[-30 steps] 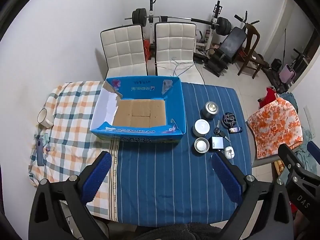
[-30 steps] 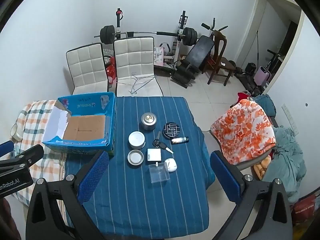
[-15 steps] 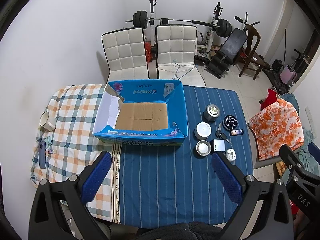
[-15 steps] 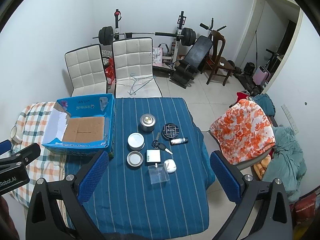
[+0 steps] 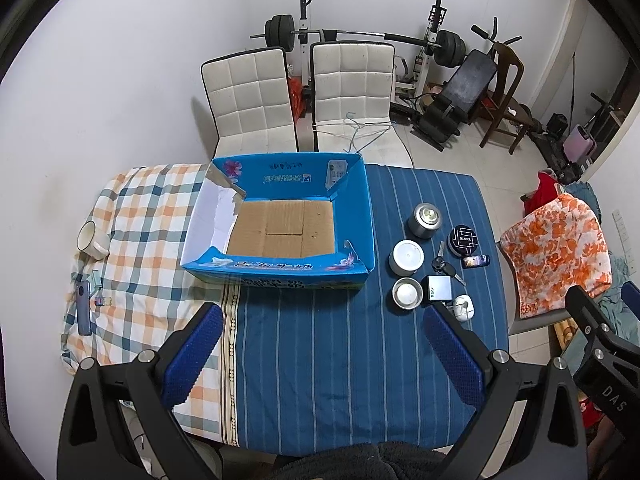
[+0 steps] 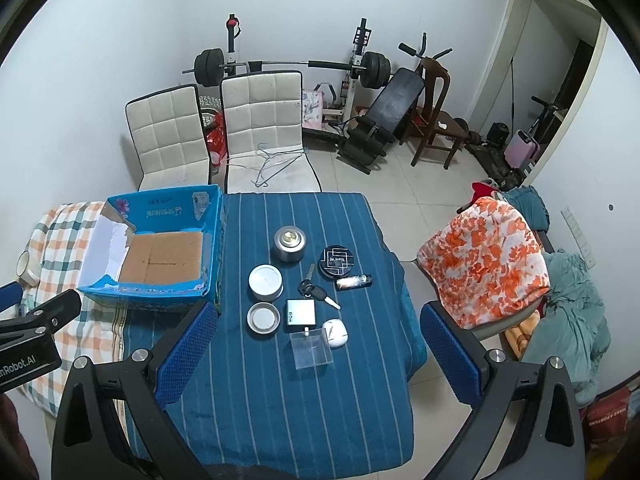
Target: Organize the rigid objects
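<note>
While both hand-held tools hang high above the table, looking steeply down, the left gripper has its blue-padded fingers spread wide with nothing between them, and the right gripper is spread just as wide and empty. Beyond the left gripper lies a blue striped tablecloth, and at its far left stands an open blue cardboard box with a bare brown floor. Right of the box sits a cluster of small rigid things: a tall silver metal tin farthest, a round black case to its right, a white-lidded round tin, an open shallow round tin, a black car key, a small dark cylinder, a grey square box, a white earbud case and, nearest, a clear plastic square box. Left of the box, a checked orange cloth carries a white mug.
</note>
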The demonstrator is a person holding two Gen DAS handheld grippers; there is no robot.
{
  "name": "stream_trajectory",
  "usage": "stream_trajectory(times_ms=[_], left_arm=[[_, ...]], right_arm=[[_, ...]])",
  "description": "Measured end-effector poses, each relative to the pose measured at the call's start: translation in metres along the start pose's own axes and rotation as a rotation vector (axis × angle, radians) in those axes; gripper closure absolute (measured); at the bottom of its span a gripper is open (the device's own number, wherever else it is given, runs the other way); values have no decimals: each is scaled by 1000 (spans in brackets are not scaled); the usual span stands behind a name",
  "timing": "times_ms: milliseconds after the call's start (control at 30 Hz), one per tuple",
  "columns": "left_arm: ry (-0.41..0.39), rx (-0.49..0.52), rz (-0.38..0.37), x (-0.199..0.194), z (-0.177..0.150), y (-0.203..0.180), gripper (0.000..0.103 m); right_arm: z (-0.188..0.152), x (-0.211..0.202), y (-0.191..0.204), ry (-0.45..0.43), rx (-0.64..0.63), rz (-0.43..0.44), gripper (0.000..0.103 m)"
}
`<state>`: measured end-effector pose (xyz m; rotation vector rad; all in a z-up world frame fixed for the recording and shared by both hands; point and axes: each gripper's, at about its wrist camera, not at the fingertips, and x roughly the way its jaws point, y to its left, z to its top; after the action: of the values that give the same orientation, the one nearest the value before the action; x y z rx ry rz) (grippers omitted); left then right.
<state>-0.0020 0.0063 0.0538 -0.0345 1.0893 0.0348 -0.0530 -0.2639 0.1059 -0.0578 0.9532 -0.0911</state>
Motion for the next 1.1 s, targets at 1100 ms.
stream_trajectory(times_ms=[1100], left_arm=[[4, 21, 17, 4, 19, -5, 0]], right_arm=[[9, 4, -1, -10, 5, -7, 0]])
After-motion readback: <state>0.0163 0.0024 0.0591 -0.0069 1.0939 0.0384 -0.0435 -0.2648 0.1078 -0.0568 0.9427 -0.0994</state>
